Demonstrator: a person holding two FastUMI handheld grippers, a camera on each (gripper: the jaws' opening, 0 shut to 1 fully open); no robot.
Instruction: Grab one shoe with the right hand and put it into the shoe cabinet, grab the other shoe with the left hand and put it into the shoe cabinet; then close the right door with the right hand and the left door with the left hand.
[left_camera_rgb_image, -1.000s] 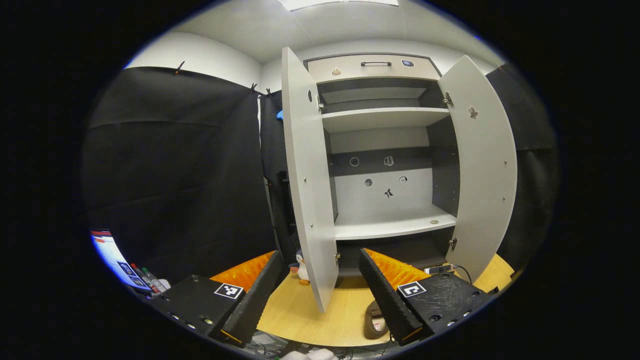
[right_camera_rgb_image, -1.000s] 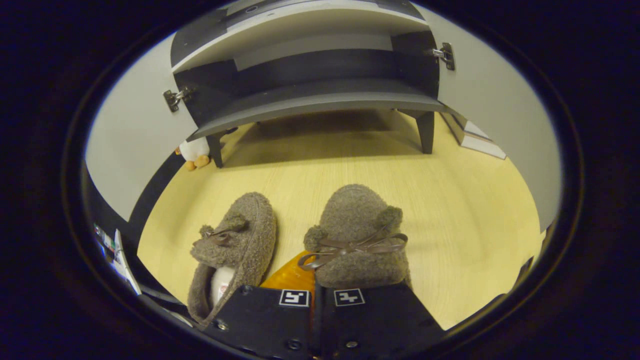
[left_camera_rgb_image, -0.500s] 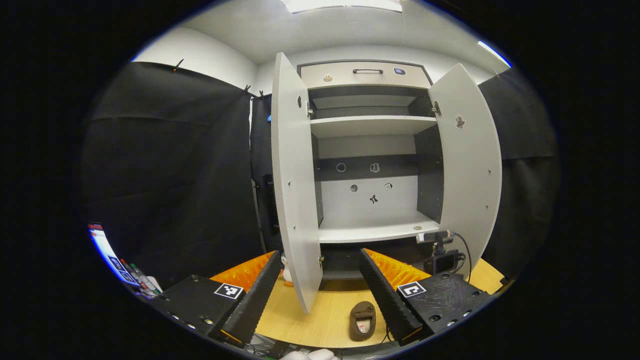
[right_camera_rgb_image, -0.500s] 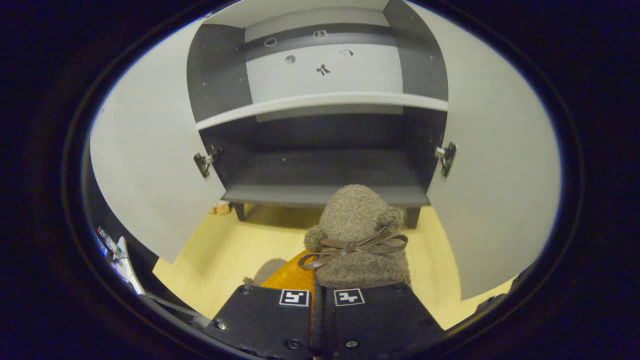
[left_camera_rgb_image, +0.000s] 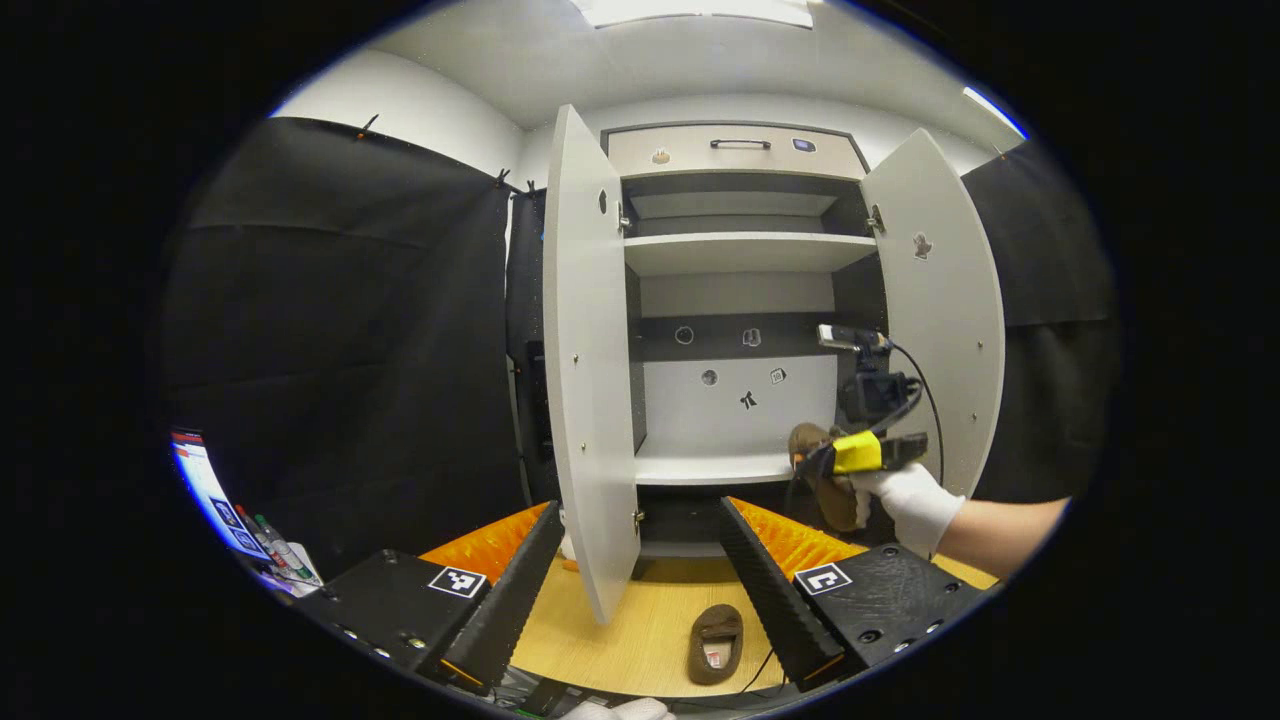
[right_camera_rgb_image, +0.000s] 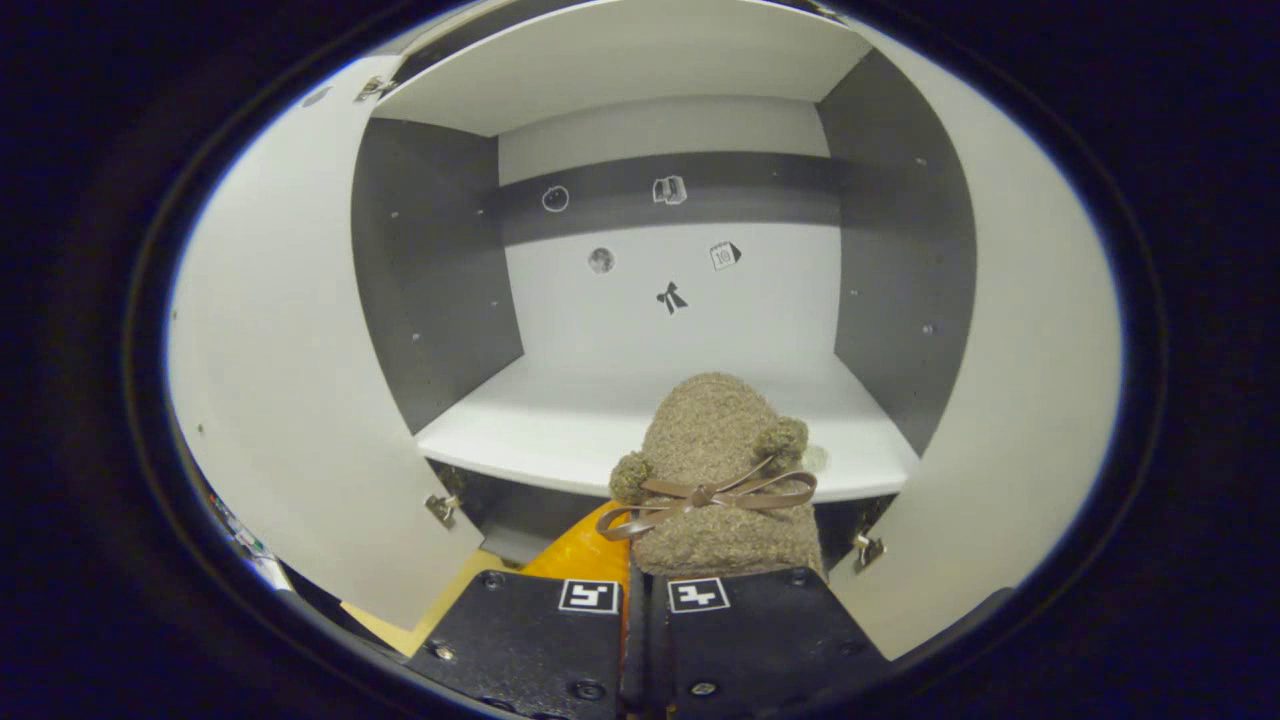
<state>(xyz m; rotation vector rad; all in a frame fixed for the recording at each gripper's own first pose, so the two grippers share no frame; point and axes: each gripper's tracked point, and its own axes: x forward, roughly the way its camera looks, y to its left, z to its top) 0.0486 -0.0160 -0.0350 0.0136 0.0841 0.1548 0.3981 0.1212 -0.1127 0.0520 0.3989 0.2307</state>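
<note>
Lifted from the floor, first shoe (right_camera_rgb_image: 715, 470) nears the white shelf (right_camera_rgb_image: 560, 425), clamped in the right gripper (right_camera_rgb_image: 640, 590); the left gripper (left_camera_rgb_image: 635, 590) gapes empty, the second shoe (left_camera_rgb_image: 715, 643) and both doors remain.

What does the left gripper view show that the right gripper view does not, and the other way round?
Left gripper view: the second shoe on the floor, the gloved hand holding the right gripper, the top drawer, and the open left gripper.
Right gripper view: the bow on the held shoe, up close, and the lower door hinges.
Both: the held shoe before the white shelf, the open doors, and the stickers.
</note>
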